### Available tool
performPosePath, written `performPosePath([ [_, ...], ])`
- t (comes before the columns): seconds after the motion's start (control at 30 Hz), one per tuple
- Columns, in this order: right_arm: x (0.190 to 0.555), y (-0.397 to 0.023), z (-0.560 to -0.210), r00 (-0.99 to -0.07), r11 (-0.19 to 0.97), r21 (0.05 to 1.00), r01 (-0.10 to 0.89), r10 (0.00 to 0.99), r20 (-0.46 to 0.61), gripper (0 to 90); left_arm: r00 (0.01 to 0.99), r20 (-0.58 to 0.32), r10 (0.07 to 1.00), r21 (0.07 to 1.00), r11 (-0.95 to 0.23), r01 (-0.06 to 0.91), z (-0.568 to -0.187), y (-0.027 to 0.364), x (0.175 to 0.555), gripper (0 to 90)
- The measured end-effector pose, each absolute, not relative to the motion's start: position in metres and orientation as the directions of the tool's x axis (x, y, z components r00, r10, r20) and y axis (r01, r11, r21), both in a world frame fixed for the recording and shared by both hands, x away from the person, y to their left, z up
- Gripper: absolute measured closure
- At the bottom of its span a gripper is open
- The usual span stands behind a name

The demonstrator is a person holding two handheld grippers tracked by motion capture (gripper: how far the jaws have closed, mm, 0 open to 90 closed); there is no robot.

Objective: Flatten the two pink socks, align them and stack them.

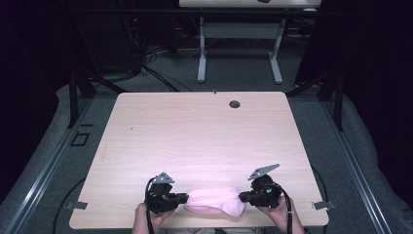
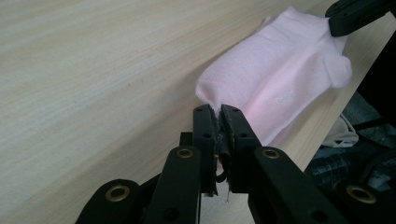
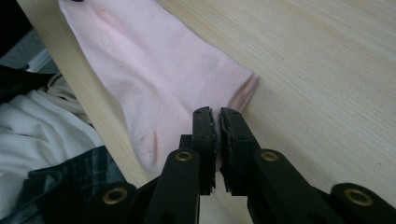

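My left hand-held gripper and right hand-held gripper each clamp one end of the pink sock at the bench edge.

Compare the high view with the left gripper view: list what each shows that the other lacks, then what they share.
High view alone: the whole table with its cable hole, the floor, and both of the person's hands.

Left gripper view alone: the left gripper close up, jaws pinched shut on the sock's edge.

Both: the pink sock at the near table edge, stretched between the left gripper and the right gripper.
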State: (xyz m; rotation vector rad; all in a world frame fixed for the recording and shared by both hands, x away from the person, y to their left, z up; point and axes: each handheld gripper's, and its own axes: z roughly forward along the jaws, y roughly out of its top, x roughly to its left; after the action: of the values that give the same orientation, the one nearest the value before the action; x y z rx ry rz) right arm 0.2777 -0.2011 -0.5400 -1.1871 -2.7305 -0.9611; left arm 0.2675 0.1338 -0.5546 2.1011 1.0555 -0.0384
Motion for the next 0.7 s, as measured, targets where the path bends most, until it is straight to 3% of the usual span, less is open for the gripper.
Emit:
performPosePath([
  [0.13,0.278,-0.2,-0.544,-0.712,0.538,0.515,0.667,0.664,0.229,82.6,0.667,-0.305,0.68,0.595,-0.411,0.691,-0.564,0.129,0.265,83.1],
  [0.27,0.279,-0.199,-0.547,-0.696,0.55,0.503,0.666,0.702,0.154,66.9,0.657,-0.268,0.704,0.6,-0.412,0.686,-0.559,0.13,0.266,56.2],
  [0.4,0.274,-0.203,-0.541,-0.692,0.514,0.542,0.665,0.697,0.189,61.4,0.657,-0.261,0.707,0.639,-0.383,0.667,-0.546,0.135,0.267,46.2],
  [0.5,0.274,-0.2,-0.544,-0.697,0.522,0.539,0.661,0.693,0.183,63.5,0.674,-0.249,0.695,0.631,-0.412,0.657,-0.548,0.127,0.272,49.1],
  [0.6,0.273,-0.195,-0.55,-0.703,0.535,0.537,0.652,0.692,0.165,69.6,0.687,-0.219,0.693,0.6,-0.46,0.655,-0.556,0.117,0.277,58.7],
  [0.63,0.273,-0.192,-0.554,-0.707,0.551,0.53,0.644,0.693,0.139,73.1,0.697,-0.211,0.686,0.592,-0.478,0.649,-0.559,0.115,0.278,67.9],
  [0.7,0.272,-0.191,-0.554,-0.711,0.554,0.533,0.64,0.69,0.137,75.5,0.694,-0.211,0.688,0.583,-0.481,0.654,-0.564,0.113,0.279,72.3],
])
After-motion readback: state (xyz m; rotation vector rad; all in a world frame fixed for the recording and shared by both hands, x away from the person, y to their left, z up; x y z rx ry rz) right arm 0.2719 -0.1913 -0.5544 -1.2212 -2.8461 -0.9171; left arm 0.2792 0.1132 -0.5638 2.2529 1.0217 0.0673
